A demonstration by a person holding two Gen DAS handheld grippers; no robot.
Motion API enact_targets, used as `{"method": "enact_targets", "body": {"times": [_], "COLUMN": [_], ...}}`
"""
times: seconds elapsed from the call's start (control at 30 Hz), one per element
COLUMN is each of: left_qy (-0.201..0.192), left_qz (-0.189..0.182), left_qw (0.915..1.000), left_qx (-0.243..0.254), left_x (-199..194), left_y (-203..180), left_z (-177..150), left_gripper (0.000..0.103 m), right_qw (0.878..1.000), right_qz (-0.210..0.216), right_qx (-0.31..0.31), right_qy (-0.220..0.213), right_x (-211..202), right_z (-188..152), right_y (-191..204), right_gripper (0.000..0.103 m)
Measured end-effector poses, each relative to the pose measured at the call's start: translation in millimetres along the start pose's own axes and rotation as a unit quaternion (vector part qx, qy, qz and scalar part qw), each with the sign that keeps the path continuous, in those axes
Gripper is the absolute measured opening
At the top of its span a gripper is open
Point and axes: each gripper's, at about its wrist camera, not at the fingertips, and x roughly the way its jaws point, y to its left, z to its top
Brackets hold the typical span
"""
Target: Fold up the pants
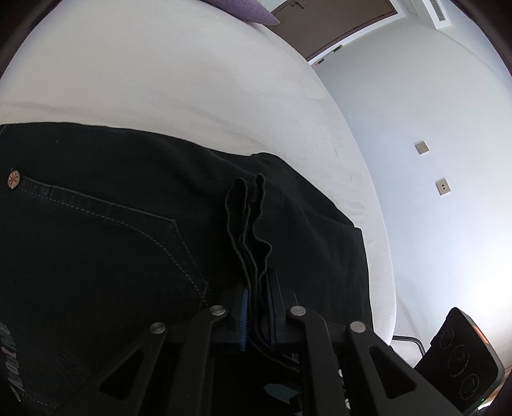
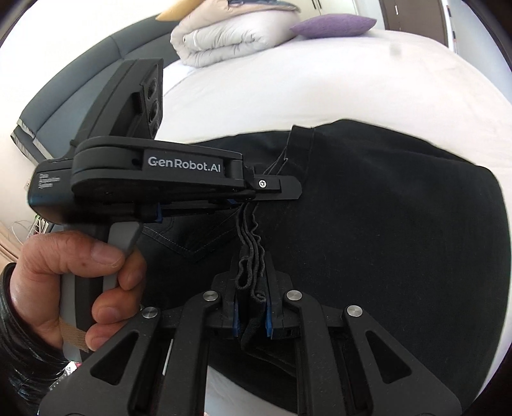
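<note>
Black denim pants (image 1: 112, 224) lie on a white bed (image 1: 160, 80), with a back pocket and a metal rivet (image 1: 13, 179) in the left wrist view. My left gripper (image 1: 257, 307) is shut on a bunched stack of the pants' hem layers (image 1: 248, 224). In the right wrist view the pants (image 2: 384, 240) spread over the bed (image 2: 320, 80). My right gripper (image 2: 251, 307) is shut on the same bunched hem edge (image 2: 251, 265). The left gripper (image 2: 275, 190) shows there from the side, held by a hand (image 2: 80, 275), clamping the hem just beyond my right fingertips.
A folded white duvet (image 2: 224, 38) and a purple pillow (image 2: 332, 25) lie at the head of the bed, by a grey headboard (image 2: 80, 89). In the left wrist view the bed's edge (image 1: 384, 256) runs along a white wall with two sockets (image 1: 443, 187).
</note>
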Motion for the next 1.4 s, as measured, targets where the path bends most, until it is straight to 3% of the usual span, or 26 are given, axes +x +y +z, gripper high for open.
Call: {"method": "enact_targets", "body": {"times": [0.17, 0.23, 0.27, 0.3, 0.33, 0.37, 0.53, 0.57, 0.63, 0.73, 0.77, 0.9, 1.03, 1.13, 1.23, 1.4], "left_qy": [-0.003, -0.017, -0.028, -0.039, -0.052, -0.063, -0.095, -0.092, -0.074, -0.046, -0.046, -0.054, -0.051, -0.049, -0.05, -0.05], "left_qz": [0.002, 0.026, 0.044, 0.057, 0.075, 0.091, 0.166, 0.181, 0.216, 0.244, 0.248, 0.253, 0.262, 0.263, 0.264, 0.264], "left_qw": [1.0, 0.9994, 0.9983, 0.9971, 0.9951, 0.9929, 0.974, 0.969, 0.9583, 0.9534, 0.9529, 0.9525, 0.9493, 0.9491, 0.9486, 0.9487], "left_qx": [0.001, 0.014, 0.024, 0.031, 0.038, 0.045, 0.121, 0.141, 0.172, 0.171, 0.168, 0.16, 0.166, 0.166, 0.167, 0.166], "left_x": [4, -2, -5, -13, -20, -27, -36, -31, -13, 2, 3, 0, -1, 5, 3, 4], "left_y": [6, 1, -6, -9, -13, -16, -61, -70, -84, -73, -69, -67, -66, -71, -72, -74], "left_z": [-9, -10, -10, -12, -14, -14, -39, -47, -66, -85, -90, -97, -100, -96, -96, -97], "left_gripper": [0.013, 0.018, 0.02, 0.028, 0.039, 0.044, 0.045, 0.045, 0.045, 0.045, 0.045, 0.045, 0.046, 0.046, 0.046, 0.046], "right_qw": [0.999, 0.999, 0.998, 0.997, 0.995, 0.994, 0.987, 0.984, 0.975, 0.956, 0.953, 0.935, 0.924, 0.921, 0.914, 0.921], "right_qz": [0.006, 0.02, 0.034, 0.057, 0.072, 0.088, 0.139, 0.15, 0.17, 0.185, 0.186, 0.224, 0.231, 0.206, 0.213, 0.218], "right_qx": [0.025, 0.032, 0.035, 0.039, 0.047, 0.054, 0.076, 0.093, 0.144, 0.223, 0.236, 0.275, 0.303, 0.331, 0.345, 0.322], "right_qy": [0.02, 0.029, 0.037, 0.045, 0.044, 0.035, 0.01, 0.004, -0.009, -0.035, -0.042, -0.029, -0.017, -0.004, 0.001, 0.014], "right_x": [13, 9, 7, -1, -9, -20, -71, -80, -96, -117, -122, -121, -104, -81, -55, -44], "right_z": [-6, -5, -4, -7, -9, -13, -31, -32, -33, -34, -33, -29, -23, -27, -40, -53], "right_y": [-8, -11, -13, -15, -15, -18, -45, -59, -95, -154, -170, -216, -250, -279, -284, -261], "right_gripper": [0.015, 0.021, 0.031, 0.051, 0.058, 0.062, 0.062, 0.057, 0.033, 0.02, 0.016, 0.016, 0.016, 0.016, 0.013, 0.013]}}
